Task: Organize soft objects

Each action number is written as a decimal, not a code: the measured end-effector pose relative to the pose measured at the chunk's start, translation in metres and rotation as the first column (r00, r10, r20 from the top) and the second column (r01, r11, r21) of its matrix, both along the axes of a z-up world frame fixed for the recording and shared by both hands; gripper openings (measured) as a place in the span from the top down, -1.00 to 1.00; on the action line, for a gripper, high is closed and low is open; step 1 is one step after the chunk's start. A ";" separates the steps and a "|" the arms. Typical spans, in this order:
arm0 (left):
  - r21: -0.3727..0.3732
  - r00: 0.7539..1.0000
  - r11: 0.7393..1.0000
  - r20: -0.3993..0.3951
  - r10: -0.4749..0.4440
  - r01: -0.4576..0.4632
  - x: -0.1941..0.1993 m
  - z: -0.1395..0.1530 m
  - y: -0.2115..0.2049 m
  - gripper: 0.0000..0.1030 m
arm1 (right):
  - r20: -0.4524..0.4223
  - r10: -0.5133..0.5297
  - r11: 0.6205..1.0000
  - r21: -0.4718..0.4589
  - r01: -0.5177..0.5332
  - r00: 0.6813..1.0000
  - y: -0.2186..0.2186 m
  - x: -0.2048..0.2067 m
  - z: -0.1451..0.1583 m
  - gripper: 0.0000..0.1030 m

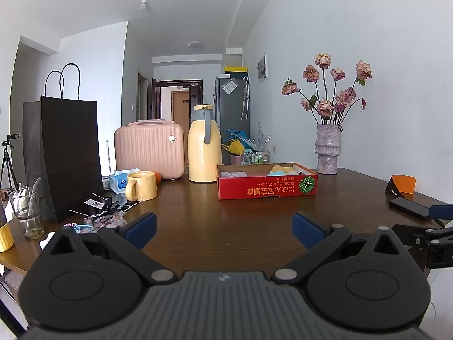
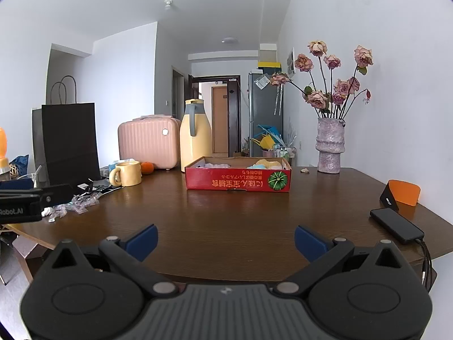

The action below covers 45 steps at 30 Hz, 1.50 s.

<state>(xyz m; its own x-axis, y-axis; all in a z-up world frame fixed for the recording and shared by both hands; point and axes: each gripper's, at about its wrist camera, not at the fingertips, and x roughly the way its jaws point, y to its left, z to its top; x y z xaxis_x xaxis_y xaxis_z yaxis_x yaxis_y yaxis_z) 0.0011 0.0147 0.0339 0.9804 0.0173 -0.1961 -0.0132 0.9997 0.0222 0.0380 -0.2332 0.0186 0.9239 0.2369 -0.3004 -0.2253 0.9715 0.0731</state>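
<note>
Left wrist view: I hold the left gripper [image 1: 223, 228] low over the near table [image 1: 203, 215], fingers spread wide, nothing between them. The soft objects [image 1: 256, 172], a pale lilac one and yellow and blue ones, lie inside the red box [image 1: 267, 188], well ahead, past bare wood. Risk, in my judgement: the box looks like light card, so a push on its near wall would slide it toward the yellow jug [image 1: 204, 146] just beside its left corner. A yellow mug [image 1: 143, 185], wrappers [image 1: 109, 215], a glass [image 1: 27, 212] and a black paper bag [image 1: 63, 153] crowd the left; a leftward swing could sweep them.

Right wrist view: The right gripper [image 2: 225, 240] also has its fingers wide apart and empty, at the table's near edge. The red box [image 2: 237, 182] stands ahead, path clear. A phone [image 2: 396, 225] with its cable lies near the right finger; a rightward drift could snag the cable. The vase [image 2: 329, 148] of dried roses stands beyond the box's right end and looks top-heavy. The left gripper's body shows at the left edge; I risk collision if both converge on the box.
</note>
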 end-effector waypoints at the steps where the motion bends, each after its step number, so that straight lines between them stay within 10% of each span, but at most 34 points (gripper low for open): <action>1: 0.000 1.000 1.000 0.000 0.000 0.000 0.000 0.000 0.000 -1.00 | -0.001 0.000 1.000 0.000 0.000 1.000 0.000 0.000 0.000 -1.00; 45: 0.005 1.000 1.000 -0.004 -0.008 0.008 0.001 -0.003 0.000 -1.00 | -0.009 0.001 1.000 0.009 0.000 1.000 -0.001 0.002 -0.002 -1.00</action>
